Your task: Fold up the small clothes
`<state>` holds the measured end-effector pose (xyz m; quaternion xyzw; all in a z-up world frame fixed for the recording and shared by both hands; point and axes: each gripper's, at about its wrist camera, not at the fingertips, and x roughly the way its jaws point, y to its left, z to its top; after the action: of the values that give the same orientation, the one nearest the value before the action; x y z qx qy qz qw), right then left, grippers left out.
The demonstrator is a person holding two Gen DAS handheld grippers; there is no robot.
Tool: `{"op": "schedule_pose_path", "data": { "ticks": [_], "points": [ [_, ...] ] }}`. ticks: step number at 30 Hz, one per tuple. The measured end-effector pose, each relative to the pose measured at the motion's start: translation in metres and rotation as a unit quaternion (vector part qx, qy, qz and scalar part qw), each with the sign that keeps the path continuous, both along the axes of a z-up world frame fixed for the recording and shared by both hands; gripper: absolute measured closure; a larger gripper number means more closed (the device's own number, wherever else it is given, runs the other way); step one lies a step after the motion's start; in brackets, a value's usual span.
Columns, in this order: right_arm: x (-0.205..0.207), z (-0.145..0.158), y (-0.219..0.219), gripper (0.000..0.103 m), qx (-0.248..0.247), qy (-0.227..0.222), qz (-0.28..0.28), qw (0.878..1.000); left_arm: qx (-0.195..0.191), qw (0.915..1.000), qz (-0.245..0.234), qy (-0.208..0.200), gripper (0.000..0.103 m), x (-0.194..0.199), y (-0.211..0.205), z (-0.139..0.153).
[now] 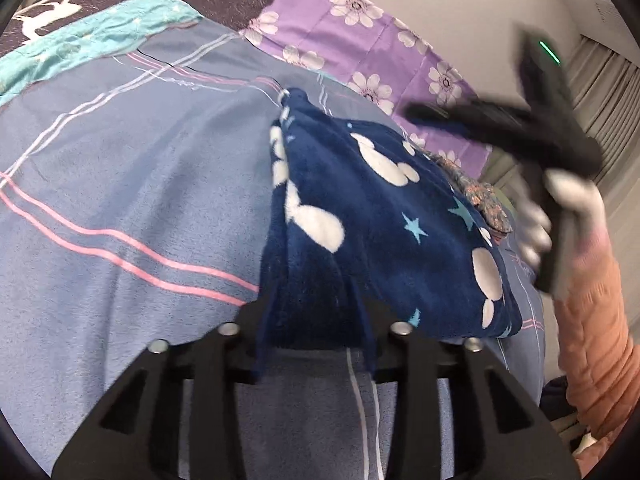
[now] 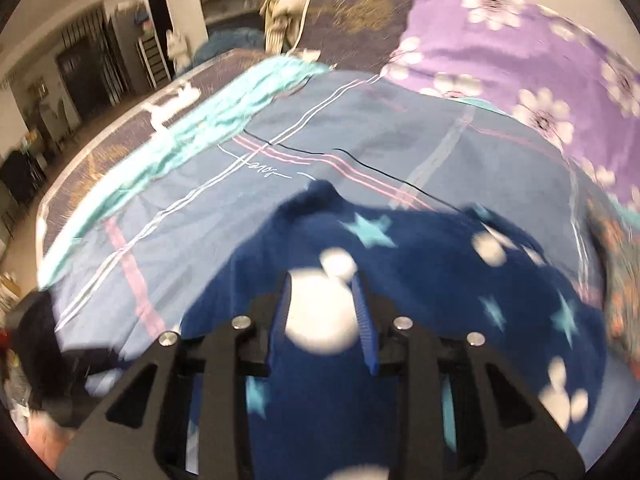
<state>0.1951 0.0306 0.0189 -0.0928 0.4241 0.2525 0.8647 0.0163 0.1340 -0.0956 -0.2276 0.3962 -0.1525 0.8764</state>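
Note:
A small navy fleece garment (image 1: 384,232) with white mouse shapes and teal stars lies folded on the blue striped bed sheet (image 1: 120,184). My left gripper (image 1: 316,320) is open, its fingers (image 1: 268,332) straddling the garment's near edge. My right gripper (image 1: 480,120) appears blurred in the left wrist view, held up in the air at the right by a white-gloved hand. In the right wrist view my right gripper (image 2: 324,312) is open and empty, hovering above the garment (image 2: 420,300), which is blurred by motion.
A purple flowered cloth (image 1: 360,40) and a teal cloth (image 1: 100,36) lie at the far side of the bed. A patterned orange-grey garment (image 1: 484,200) sits beyond the navy one. The bed's left edge and room furniture (image 2: 80,80) show in the right wrist view.

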Motion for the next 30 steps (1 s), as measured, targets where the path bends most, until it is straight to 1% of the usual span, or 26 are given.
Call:
{"op": "schedule_pose_path", "data": {
  "ticks": [3,5,7,8,9,10,11,12,13,14,15,16,17,18,19,20,21,22,23,25,26,28,30],
  "points": [
    [0.032,-0.022,0.045,0.070,-0.054,0.011,-0.007,0.998,0.011,0.9999,-0.010,-0.007,0.062,0.010,-0.006,0.003],
    [0.048,-0.034,0.064,0.066,-0.084,0.015,-0.015,0.996,0.010,0.9998,-0.014,-0.013,0.062,0.015,-0.007,0.005],
    [0.061,-0.044,0.081,0.056,-0.104,0.022,-0.020,0.994,0.018,0.9993,-0.017,-0.028,0.078,0.017,-0.010,0.011],
    [0.065,-0.047,0.087,0.054,-0.110,0.025,-0.020,0.993,0.026,0.9987,-0.016,-0.041,0.082,0.015,-0.012,0.015],
    [0.068,-0.051,0.093,0.053,-0.116,0.028,-0.018,0.993,0.028,0.9981,-0.017,-0.051,0.089,0.013,-0.013,0.019],
    [0.071,-0.056,0.100,0.054,-0.128,0.031,-0.015,0.991,0.026,0.9978,-0.018,-0.059,0.092,0.011,-0.014,0.021],
    [0.074,-0.062,0.105,0.056,-0.146,0.032,-0.010,0.989,0.019,0.9971,-0.023,-0.070,0.093,0.008,-0.015,0.025],
    [0.078,-0.070,0.111,0.086,-0.178,0.023,-0.005,0.984,0.015,0.9965,-0.028,-0.077,0.093,0.006,-0.018,0.027],
    [0.083,-0.073,0.111,0.094,-0.198,0.010,-0.011,0.980,0.014,0.9959,-0.036,-0.082,0.093,0.004,-0.021,0.028],
    [0.088,-0.070,0.107,0.094,-0.203,-0.011,-0.027,0.979,0.021,0.9953,-0.049,-0.081,0.093,0.004,-0.026,0.026],
    [0.096,-0.063,0.097,0.094,-0.189,-0.022,-0.050,0.980,0.031,0.9948,-0.054,-0.081,0.093,0.004,-0.028,0.024],
    [0.103,-0.059,0.086,0.094,-0.166,-0.011,-0.066,0.984,0.043,0.9947,-0.054,-0.076,0.093,0.005,-0.029,0.020],
    [0.110,-0.057,0.076,0.094,-0.128,0.017,-0.068,0.989,0.044,0.9956,-0.053,-0.064,0.093,0.008,-0.025,0.013],
    [0.112,-0.058,0.073,0.094,-0.106,0.034,-0.053,0.992,0.041,0.9966,-0.050,-0.051,0.093,0.010,-0.021,0.008],
    [0.111,-0.059,0.075,0.093,-0.102,0.035,-0.033,0.994,0.036,0.9975,-0.045,-0.040,0.093,0.012,-0.015,0.003],
    [0.108,-0.059,0.077,0.093,-0.114,0.026,-0.026,0.993,0.032,0.9982,-0.041,-0.029,0.093,0.013,-0.009,-0.002],
    [0.106,-0.060,0.081,0.090,-0.119,0.018,-0.020,0.993,0.027,0.9986,-0.040,-0.023,0.093,0.012,-0.005,-0.005],
    [0.105,-0.060,0.083,0.088,-0.113,0.019,-0.014,0.993,0.020,0.9988,-0.040,-0.018,0.093,0.011,-0.001,-0.009],
    [0.106,-0.062,0.085,0.087,-0.112,0.021,-0.019,0.993,0.008,0.9991,-0.039,-0.011,0.093,0.009,0.003,-0.013],
    [0.110,-0.062,0.086,0.079,-0.105,0.016,-0.037,0.994,-0.002,0.9992,-0.039,-0.007,0.093,0.006,0.006,-0.016],
    [0.110,-0.059,0.083,0.078,-0.097,0.014,-0.044,0.994,-0.004,0.9993,-0.037,-0.006,0.093,0.005,0.007,-0.017],
    [0.109,-0.048,0.071,0.073,-0.061,0.015,-0.059,0.996,-0.006,0.9994,-0.034,-0.006,0.092,0.001,0.009,-0.018],
    [0.100,-0.035,0.053,0.073,-0.028,0.013,-0.060,0.998,-0.005,0.9994,-0.033,-0.005,0.092,-0.002,0.011,-0.017]
  ]
}}
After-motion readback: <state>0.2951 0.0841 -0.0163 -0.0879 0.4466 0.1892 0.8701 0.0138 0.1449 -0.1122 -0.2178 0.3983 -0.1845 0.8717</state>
